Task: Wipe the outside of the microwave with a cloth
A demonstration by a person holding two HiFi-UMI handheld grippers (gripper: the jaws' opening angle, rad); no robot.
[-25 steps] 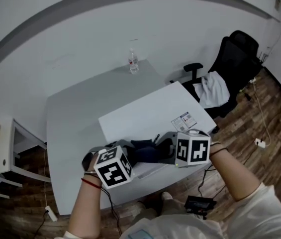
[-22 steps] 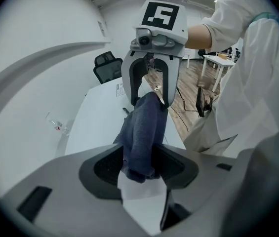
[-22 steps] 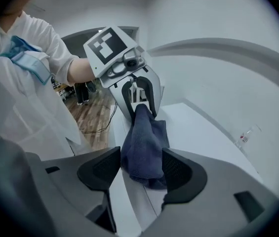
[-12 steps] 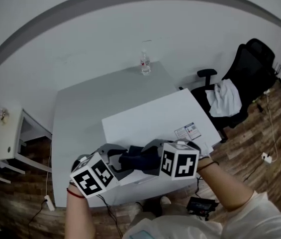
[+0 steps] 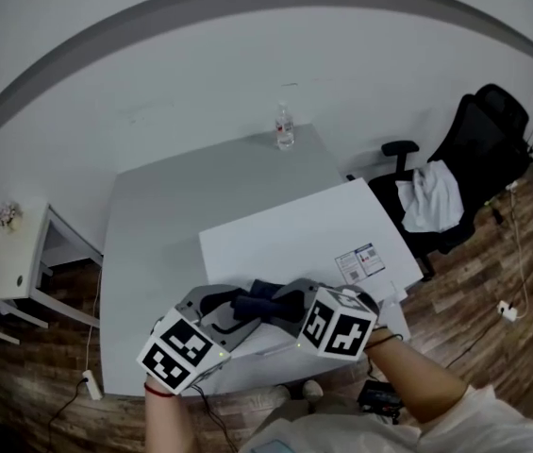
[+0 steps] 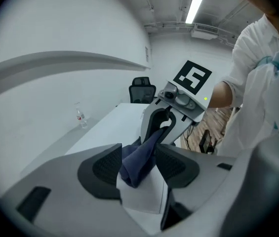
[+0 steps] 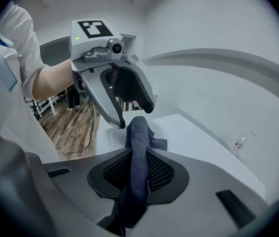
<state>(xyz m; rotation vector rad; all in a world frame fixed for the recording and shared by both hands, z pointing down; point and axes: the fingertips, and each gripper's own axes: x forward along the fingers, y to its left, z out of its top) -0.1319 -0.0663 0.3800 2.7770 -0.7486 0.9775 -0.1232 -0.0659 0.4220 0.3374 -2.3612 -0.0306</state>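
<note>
The dark blue cloth [image 5: 264, 302] is hanging at the near edge of the white microwave [image 5: 294, 239], whose front is hiding behind both grippers. The right gripper [image 7: 139, 174] is closing, its pads pressing the cloth. The left gripper [image 6: 140, 164] is closing too, its jaws wide apart around the cloth's loose end. The print on the microwave's label [image 5: 361, 262] is too small to read. A water bottle [image 5: 285, 128] is standing at the far edge of the grey table [image 5: 172, 215], with an office chair [image 5: 478, 149] off to the right.

A clear bottle [image 5: 285, 128] stands upright at the grey table's [image 5: 172, 206] far edge, with a black office chair [image 5: 481, 144] bearing a white garment [image 5: 431, 196] on the wooden floor [image 5: 492, 281] alongside.
</note>
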